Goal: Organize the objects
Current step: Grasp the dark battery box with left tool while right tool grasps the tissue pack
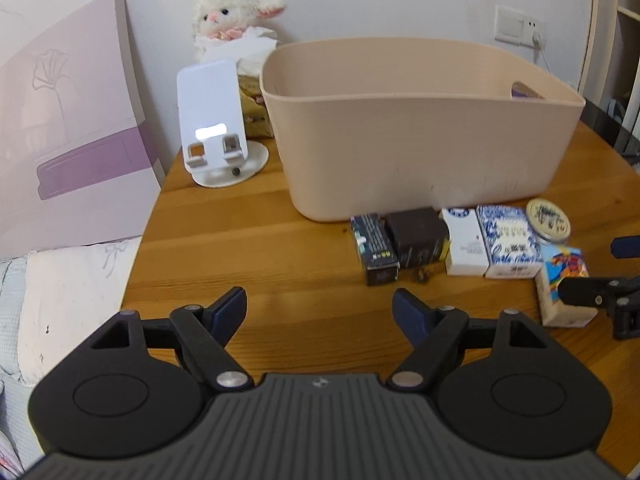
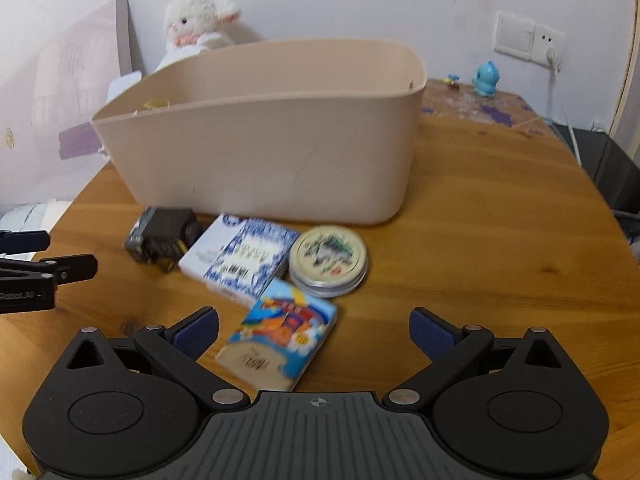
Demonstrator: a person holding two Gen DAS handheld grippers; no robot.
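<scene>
A beige plastic bin [image 1: 420,128] [image 2: 272,140] stands on the round wooden table [image 1: 260,248]. In front of it lie a dark box [image 1: 374,248], a brown box [image 1: 418,240], a white box [image 1: 464,240], a blue-patterned box [image 2: 248,260], a round tin [image 2: 328,260] and a colourful box [image 2: 280,336]. My left gripper [image 1: 320,304] is open over bare wood, left of the row. My right gripper [image 2: 314,322] is open wide, with the colourful box lying between its fingers and untouched.
A white phone stand [image 1: 216,124] and a plush lamb [image 1: 232,12] sit left of and behind the bin. A small blue toy [image 2: 486,80] stands at the back right near a wall socket [image 2: 528,40]. A bed with a pillow [image 1: 68,300] lies past the table's left edge.
</scene>
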